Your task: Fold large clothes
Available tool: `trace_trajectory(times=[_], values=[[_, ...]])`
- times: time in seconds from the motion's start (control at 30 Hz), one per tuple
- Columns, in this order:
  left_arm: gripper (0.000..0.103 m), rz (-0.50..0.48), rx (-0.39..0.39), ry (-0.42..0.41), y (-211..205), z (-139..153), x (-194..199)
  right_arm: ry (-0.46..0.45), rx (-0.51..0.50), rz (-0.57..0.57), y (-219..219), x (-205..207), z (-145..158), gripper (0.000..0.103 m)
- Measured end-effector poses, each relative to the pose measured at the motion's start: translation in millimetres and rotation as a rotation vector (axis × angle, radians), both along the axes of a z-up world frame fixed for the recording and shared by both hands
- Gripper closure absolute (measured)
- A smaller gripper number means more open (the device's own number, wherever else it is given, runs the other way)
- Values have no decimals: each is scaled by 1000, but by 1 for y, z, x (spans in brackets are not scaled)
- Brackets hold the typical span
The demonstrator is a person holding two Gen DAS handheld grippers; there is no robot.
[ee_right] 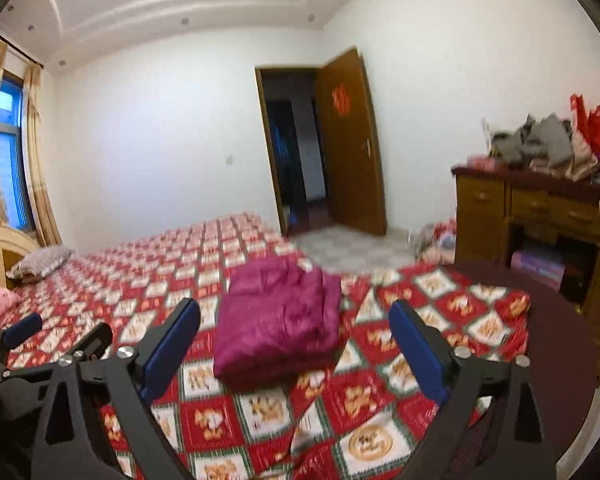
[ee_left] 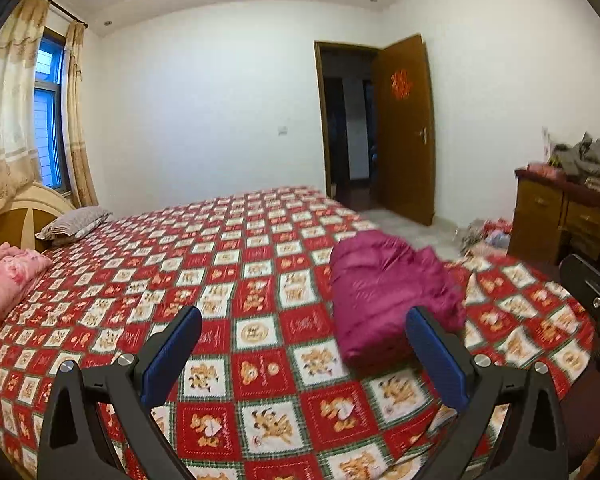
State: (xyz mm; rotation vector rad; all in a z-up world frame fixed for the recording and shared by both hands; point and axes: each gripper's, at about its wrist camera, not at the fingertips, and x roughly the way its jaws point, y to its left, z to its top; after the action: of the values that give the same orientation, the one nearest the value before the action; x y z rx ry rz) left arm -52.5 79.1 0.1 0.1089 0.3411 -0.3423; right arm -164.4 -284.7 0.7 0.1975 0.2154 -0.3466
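A magenta padded garment (ee_left: 388, 292) lies folded into a compact bundle on the red patterned bedspread (ee_left: 220, 280); it also shows in the right wrist view (ee_right: 278, 320). My left gripper (ee_left: 304, 312) is open and empty, held above the bed to the left of the bundle. My right gripper (ee_right: 294, 308) is open and empty, held above the bed with the bundle just beyond and between its fingers, not touching it. The left gripper (ee_right: 24, 328) also appears at the left edge of the right wrist view.
A folded pink quilt (ee_left: 4, 280) and a grey pillow (ee_left: 74, 222) lie near the headboard. A wooden desk (ee_right: 540, 216) piled with clothes stands at the right. An open wooden door (ee_right: 350, 144) is behind the bed. Bags lie on the floor (ee_right: 436, 240).
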Motion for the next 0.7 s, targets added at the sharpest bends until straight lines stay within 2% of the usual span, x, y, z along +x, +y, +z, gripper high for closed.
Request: trace_trajectory(times=[0.13,0.43,0.7], values=[[1,-4,-27,-33,1,11,-9,-66,-19,1,1,-10,11,0],[1,10,-69,-133,10,31,-31,-89,-11,11,-1,-14,14,0],[1,11,-97,-139,18,41,-36,-104,-31,16,6,-19,17,0]])
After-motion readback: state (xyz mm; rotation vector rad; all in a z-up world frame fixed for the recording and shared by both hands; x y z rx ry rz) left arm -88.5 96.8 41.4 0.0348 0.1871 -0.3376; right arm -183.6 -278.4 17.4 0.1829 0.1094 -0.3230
